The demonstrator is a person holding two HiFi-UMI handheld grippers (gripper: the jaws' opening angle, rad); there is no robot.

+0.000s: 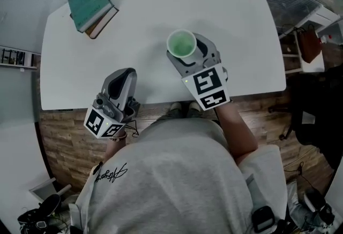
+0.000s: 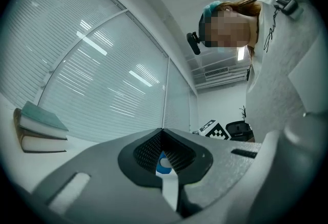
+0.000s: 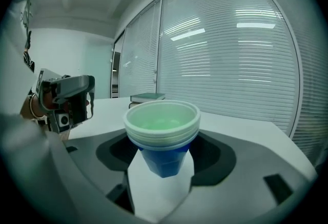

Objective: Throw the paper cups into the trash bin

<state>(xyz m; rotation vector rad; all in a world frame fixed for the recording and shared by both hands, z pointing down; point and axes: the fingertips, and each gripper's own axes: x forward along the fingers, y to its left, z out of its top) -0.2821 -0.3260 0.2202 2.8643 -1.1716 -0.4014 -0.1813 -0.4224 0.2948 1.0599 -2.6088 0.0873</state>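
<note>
The right hand-held gripper (image 3: 162, 166) grips a stack of paper cups (image 3: 163, 128) upright between its jaws. Its own view shows their blue sides, while the head view shows only the green mouth, above the desk (image 1: 161, 2). The left hand-held gripper (image 2: 163, 130) is closed on nothing.

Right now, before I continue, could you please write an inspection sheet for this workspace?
Surface: white table, no spill seen.
Job's things: stacked paper cups, upright, blue outside, green inside; trash bin not seen.
Clutter: stack of books at the table's far left corner.
Grippers: right gripper shut on the paper cups; left gripper jaws together at the tips, a small blue bit behind them unclear.
Cables: dark cables on the floor, none on the table.
Surroundings: wood floor, window blinds.
</note>
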